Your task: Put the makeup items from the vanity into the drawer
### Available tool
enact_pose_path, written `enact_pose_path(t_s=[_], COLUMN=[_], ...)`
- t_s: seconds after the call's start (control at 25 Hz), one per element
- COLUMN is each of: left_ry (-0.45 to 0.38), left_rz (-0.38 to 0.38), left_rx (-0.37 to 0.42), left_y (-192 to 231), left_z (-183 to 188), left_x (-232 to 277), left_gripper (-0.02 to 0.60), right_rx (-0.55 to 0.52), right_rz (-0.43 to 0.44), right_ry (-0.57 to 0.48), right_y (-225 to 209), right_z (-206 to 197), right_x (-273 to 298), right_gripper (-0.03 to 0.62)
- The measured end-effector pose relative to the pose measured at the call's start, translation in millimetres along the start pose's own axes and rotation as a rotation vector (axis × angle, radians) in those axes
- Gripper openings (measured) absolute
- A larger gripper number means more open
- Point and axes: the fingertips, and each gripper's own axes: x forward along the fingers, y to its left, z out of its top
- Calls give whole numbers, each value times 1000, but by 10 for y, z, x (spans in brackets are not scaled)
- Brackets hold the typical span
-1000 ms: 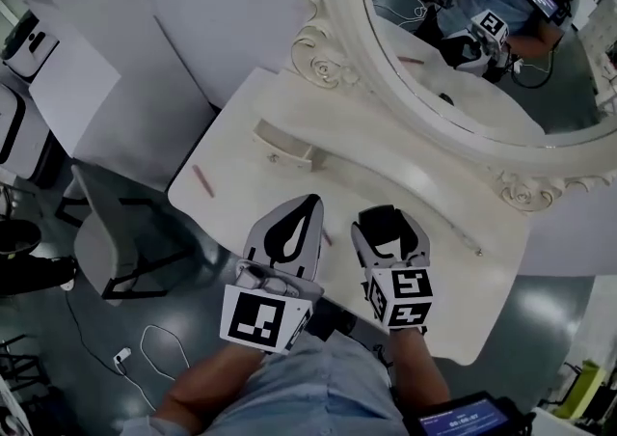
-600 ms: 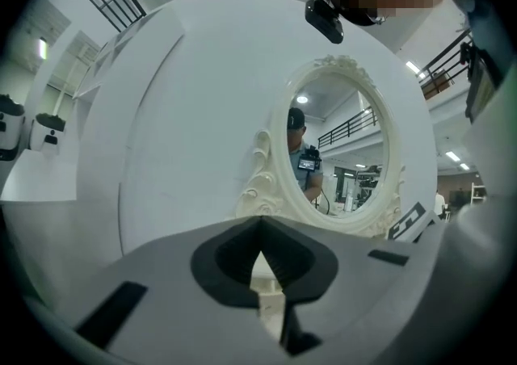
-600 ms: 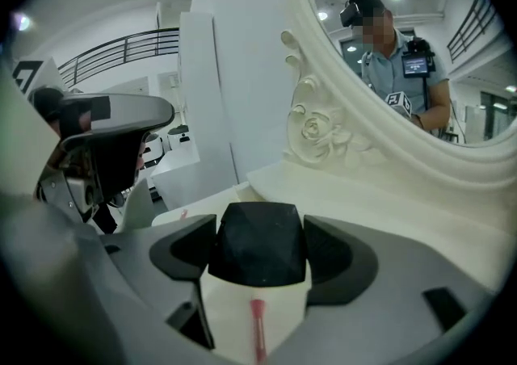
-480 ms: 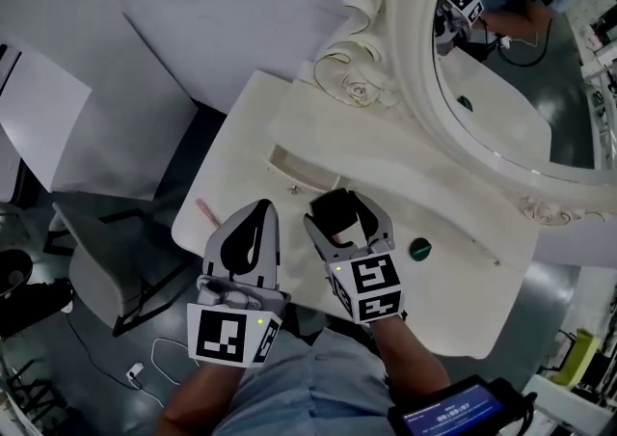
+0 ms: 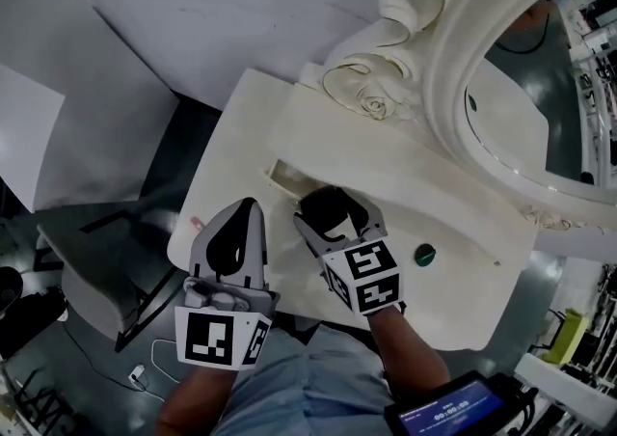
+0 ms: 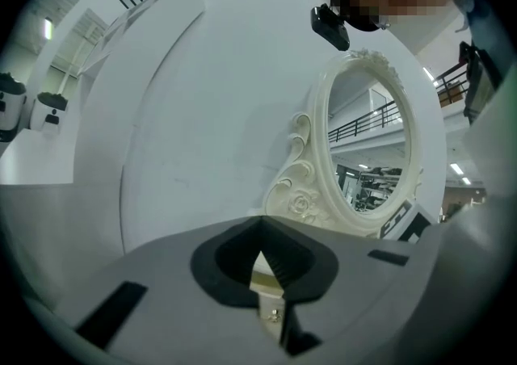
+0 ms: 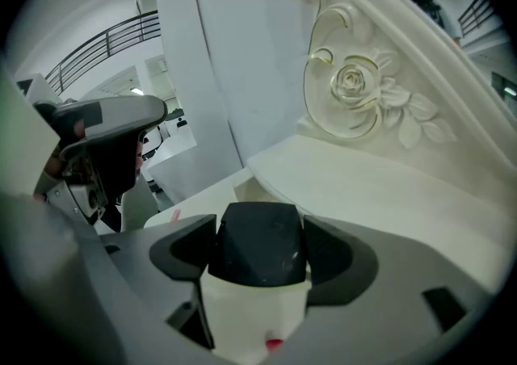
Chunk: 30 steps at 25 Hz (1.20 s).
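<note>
My right gripper [image 5: 335, 215] is shut on a white bottle with a black cap [image 5: 326, 203], just short of the open drawer [image 5: 286, 175] in the cream vanity's raised shelf. The black cap [image 7: 258, 241] fills the gap between the right gripper's [image 7: 260, 252] jaws, above the bottle's white body. To the left, over the vanity's front edge, my left gripper [image 5: 248, 206] is shut and holds nothing; its jaws [image 6: 260, 230] point towards the mirror. A round green item [image 5: 423, 254] lies on the vanity top at the right. The end of a pink pencil [image 5: 197, 223] peeks out beside the left gripper.
The carved oval mirror [image 5: 540, 87] with its rose scrollwork [image 5: 371, 101] rises behind the shelf. A grey chair [image 5: 92, 270] stands on the floor at the left, with cables [image 5: 135, 371] near it. A white wall panel [image 5: 193, 10] is behind the vanity's left end.
Both grippers have moved up and left over the vanity, bringing the bottle close to the open drawer. The view has swung, and the green item has come into sight.
</note>
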Motion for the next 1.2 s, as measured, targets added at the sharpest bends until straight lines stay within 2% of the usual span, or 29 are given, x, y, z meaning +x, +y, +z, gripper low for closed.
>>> enact_pose_path(t_s=[0.48, 0.8, 0.92, 1.08, 1.2], left_ry=[14, 19, 22, 24, 29], left_rz=[-21, -28, -31, -40, -45], left_rx=[-25, -28, -31, -36, -39], left_y=[157, 212, 214, 208, 192], left_z=[24, 30, 28, 24, 11], left_x=[227, 259, 272, 300, 303], left_gripper=[0, 0, 0, 0, 0], right_rx=[106, 239, 287, 385, 337], right_rz=[139, 195, 188, 166, 112], right_ry=[131, 141, 121, 32, 6], right_y=[135, 98, 68, 0, -8], right_z=[2, 31, 35, 112, 104], right_x=[72, 112, 85, -7, -21], right_gripper=[339, 341, 342, 342, 342])
